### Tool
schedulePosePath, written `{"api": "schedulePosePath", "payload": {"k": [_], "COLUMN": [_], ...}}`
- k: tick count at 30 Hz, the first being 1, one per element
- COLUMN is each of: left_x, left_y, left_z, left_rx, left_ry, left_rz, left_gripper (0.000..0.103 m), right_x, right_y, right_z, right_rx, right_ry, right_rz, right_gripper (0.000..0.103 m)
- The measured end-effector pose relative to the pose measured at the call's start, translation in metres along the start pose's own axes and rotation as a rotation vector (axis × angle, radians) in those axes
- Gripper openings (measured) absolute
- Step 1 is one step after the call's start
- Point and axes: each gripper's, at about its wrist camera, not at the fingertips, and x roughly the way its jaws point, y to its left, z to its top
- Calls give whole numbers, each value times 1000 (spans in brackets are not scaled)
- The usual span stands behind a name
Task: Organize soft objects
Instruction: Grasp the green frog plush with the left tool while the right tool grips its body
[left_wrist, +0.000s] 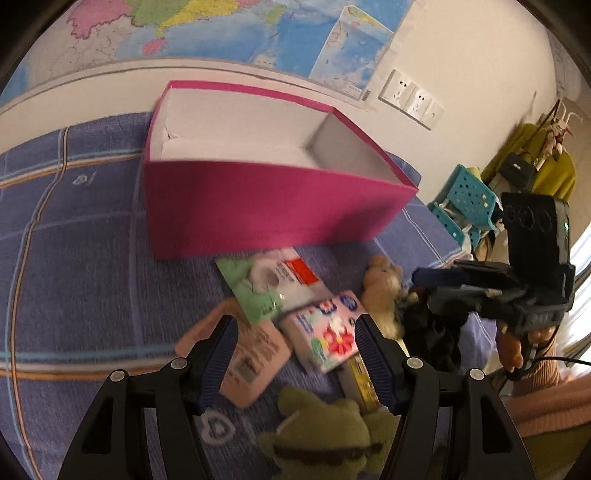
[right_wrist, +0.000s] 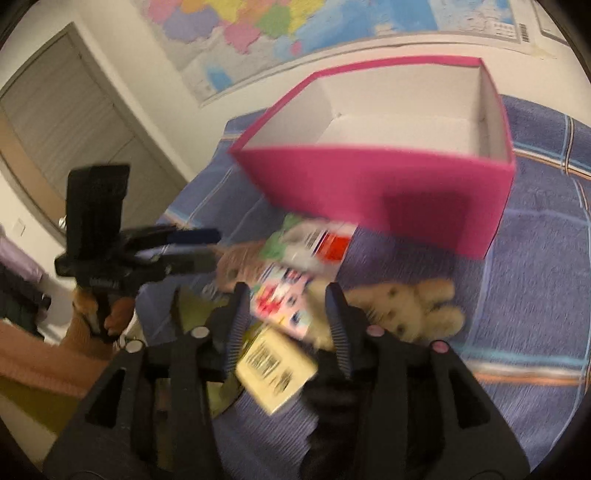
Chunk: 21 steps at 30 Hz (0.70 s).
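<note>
Pink box (left_wrist: 258, 206) sits empty on the blue blanket (left_wrist: 74, 258), so I judge nothing is sorted yet; the whole pile waits in front of it. My left gripper (left_wrist: 295, 354) hangs with jaws apart and nothing gripped, the flowered pack (left_wrist: 325, 332) lying between them below. My right gripper (right_wrist: 288, 325) also gapes empty over that pack and the yellow packet (right_wrist: 273, 365), the beige bear (right_wrist: 402, 306) just beside it.

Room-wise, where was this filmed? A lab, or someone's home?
Most likely a bedroom at home. The toys and the pink box lie on a blue plaid bedspread, a map hangs on the wall, and coats and a bag hang on a rack in the corner.
</note>
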Motion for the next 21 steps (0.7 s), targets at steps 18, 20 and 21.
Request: {"api": "schedulePosePath", "payload": {"k": [18, 20, 21], "left_x": [-2, -7, -9], "left_y": [-6, -7, -8], "left_z": [-52, -53, -53], "left_rx": [-9, -15, -16], "left_ry": [125, 117, 109], "left_rz": [-85, -90, -95], "left_gripper": [59, 59, 59], "right_x": [49, 48, 47], "right_y": [61, 59, 61], "right_z": [-62, -58, -59], "right_rx": [-95, -92, -99], "right_ry": [165, 156, 149], "right_rz": [94, 103, 103], "right_gripper": [47, 45, 45]}}
